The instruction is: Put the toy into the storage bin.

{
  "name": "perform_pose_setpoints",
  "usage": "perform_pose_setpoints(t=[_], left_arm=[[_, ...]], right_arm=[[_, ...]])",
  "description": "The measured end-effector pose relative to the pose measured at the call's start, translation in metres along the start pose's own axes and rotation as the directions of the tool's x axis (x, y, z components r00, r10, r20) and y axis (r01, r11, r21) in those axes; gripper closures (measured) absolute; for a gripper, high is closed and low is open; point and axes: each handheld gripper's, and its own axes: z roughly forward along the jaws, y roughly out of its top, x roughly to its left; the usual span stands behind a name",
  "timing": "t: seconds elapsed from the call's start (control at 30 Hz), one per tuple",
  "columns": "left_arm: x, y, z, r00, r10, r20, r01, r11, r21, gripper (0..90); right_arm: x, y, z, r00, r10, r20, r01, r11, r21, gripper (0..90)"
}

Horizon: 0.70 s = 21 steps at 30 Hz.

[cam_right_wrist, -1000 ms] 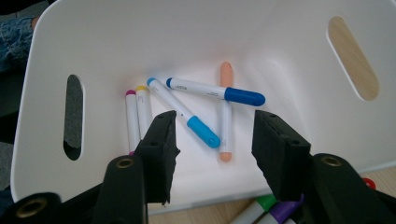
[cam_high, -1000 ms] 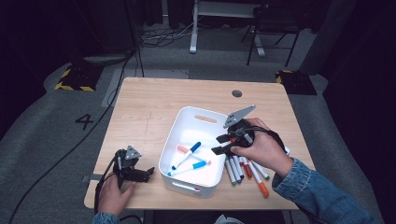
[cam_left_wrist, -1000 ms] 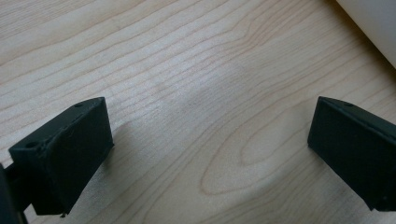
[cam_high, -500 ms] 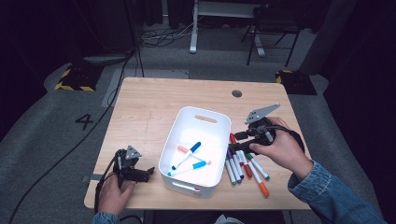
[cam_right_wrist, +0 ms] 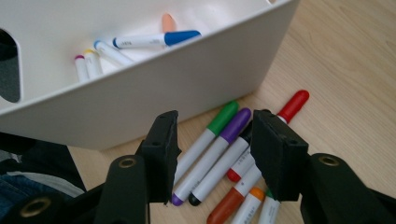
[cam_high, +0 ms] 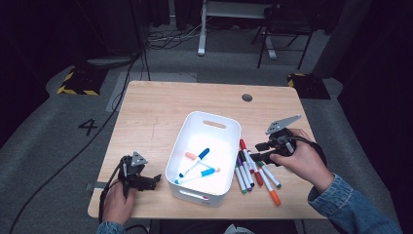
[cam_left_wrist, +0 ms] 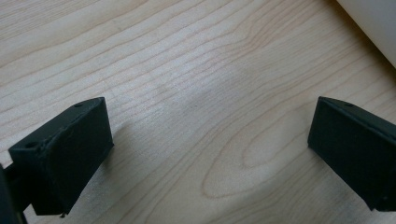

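Markers with coloured caps (cam_right_wrist: 219,149) are lying beside the white plastic bin (cam_right_wrist: 154,88), so the right gripper (cam_right_wrist: 212,156), half-open and empty, is straddling them, while the left gripper (cam_left_wrist: 205,149) is gaping empty over the wooden table (cam_left_wrist: 187,70).

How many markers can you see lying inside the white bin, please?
5, in the right gripper view: purple-capped marker, yellow-capped marker beside it, light-blue-capped marker, dark-blue-capped marker and orange-capped marker behind. The bin wall may hide more.

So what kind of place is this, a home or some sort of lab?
Probably a lab or studio, not a home: a wooden table stands alone on grey carpet, with hazard-striped tape and a painted number 4 on the floor.
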Motion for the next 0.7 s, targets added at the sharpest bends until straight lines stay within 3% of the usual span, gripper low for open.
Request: perform_pose_setpoints(t=[0.3, 0.7], left_arm=[[0.000, 0.000, 0.000, 1.0000, -0.001, -0.002, 0.001, 1.0000, -0.001, 0.0], [0.000, 0.001, 0.000, 1.0000, -0.003, -0.008, 0.003, 1.0000, 0.001, 0.0]], right_arm=[[-0.018, -0.031, 0.016, 0.9987, 0.032, 0.041, -0.034, 0.997, 0.072, 57.6], [-0.038, -0.066, 0.047, 0.9919, 0.100, 0.079, -0.112, 0.979, 0.173, 67.1]])
